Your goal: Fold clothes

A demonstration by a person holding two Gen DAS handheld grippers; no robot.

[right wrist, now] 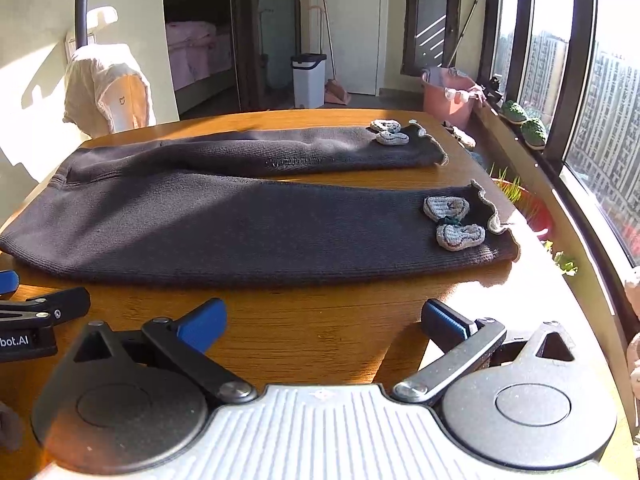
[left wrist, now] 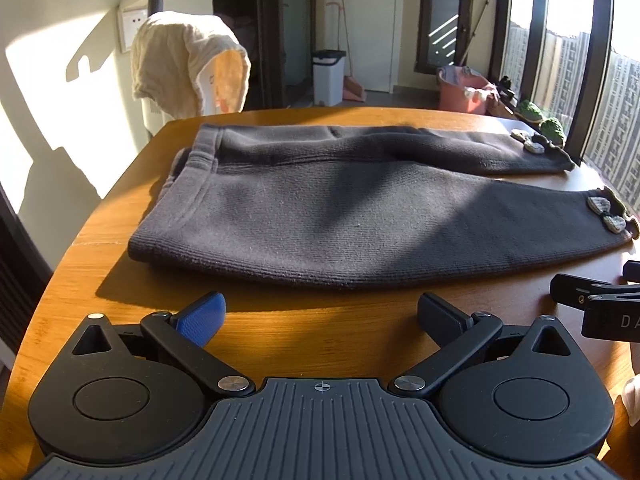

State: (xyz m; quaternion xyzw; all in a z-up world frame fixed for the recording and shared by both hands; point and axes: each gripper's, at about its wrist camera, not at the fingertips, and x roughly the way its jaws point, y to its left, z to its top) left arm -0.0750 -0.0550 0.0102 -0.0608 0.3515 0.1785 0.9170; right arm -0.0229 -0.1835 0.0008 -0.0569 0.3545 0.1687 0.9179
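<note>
Dark grey knit trousers (left wrist: 340,216) lie flat on the wooden table (left wrist: 304,332), waistband to the left, both legs stretched to the right. Each cuff carries a small grey crocheted bow (right wrist: 452,222). The same trousers (right wrist: 248,228) fill the middle of the right wrist view. My left gripper (left wrist: 322,316) hovers open over bare wood just short of the near trouser edge, below the waist end. My right gripper (right wrist: 324,322) is open too, near the cuff end, with nothing between its fingers. The right gripper's side (left wrist: 592,304) shows at the right edge of the left wrist view.
A cream cloth (left wrist: 188,64) hangs over a chair beyond the table's far left. A white bin (left wrist: 328,76), a pink tub (left wrist: 464,94) and brooms stand on the floor behind. Windows and potted plants (right wrist: 524,122) line the right side, close to the table's edge (right wrist: 568,272).
</note>
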